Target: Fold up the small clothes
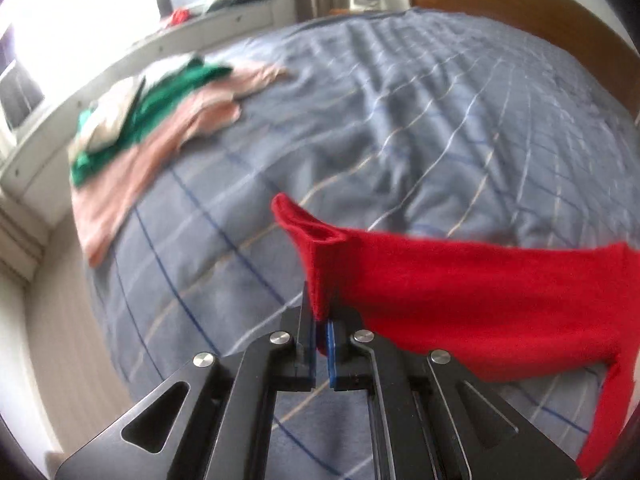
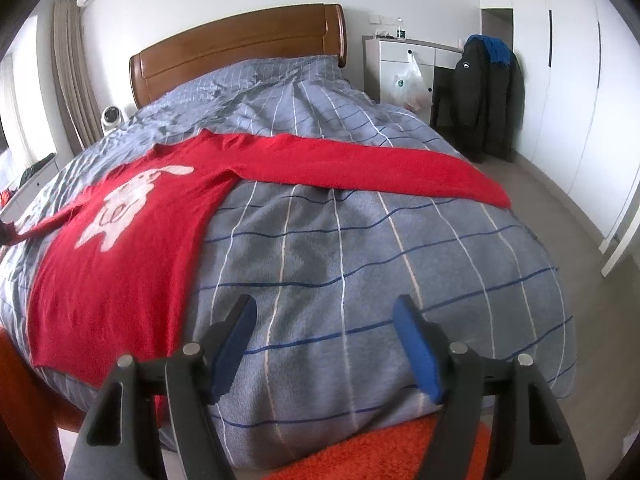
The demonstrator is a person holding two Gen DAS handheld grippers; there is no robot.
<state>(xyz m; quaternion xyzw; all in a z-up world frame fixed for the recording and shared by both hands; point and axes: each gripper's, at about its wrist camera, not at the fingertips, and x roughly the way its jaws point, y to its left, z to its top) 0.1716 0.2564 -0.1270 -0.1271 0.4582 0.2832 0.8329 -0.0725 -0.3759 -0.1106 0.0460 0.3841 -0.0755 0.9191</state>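
A small red sweater [image 2: 120, 256] with a white animal print lies spread face up on the grey checked bed cover [image 2: 360, 248]. One sleeve [image 2: 360, 160] stretches flat to the right across the bed. My left gripper [image 1: 323, 320] is shut on the cuff of the other sleeve [image 1: 460, 292] and holds it lifted above the cover. My right gripper [image 2: 324, 340] is open and empty, over the foot of the bed, to the right of the sweater's hem.
A pile of pink, green and white clothes [image 1: 160, 112] lies at the bed's far left edge. A wooden headboard [image 2: 240, 48] stands behind. A small white fan [image 2: 111, 118] sits beside the bed. An orange rug [image 2: 380, 452] lies below the bed's foot.
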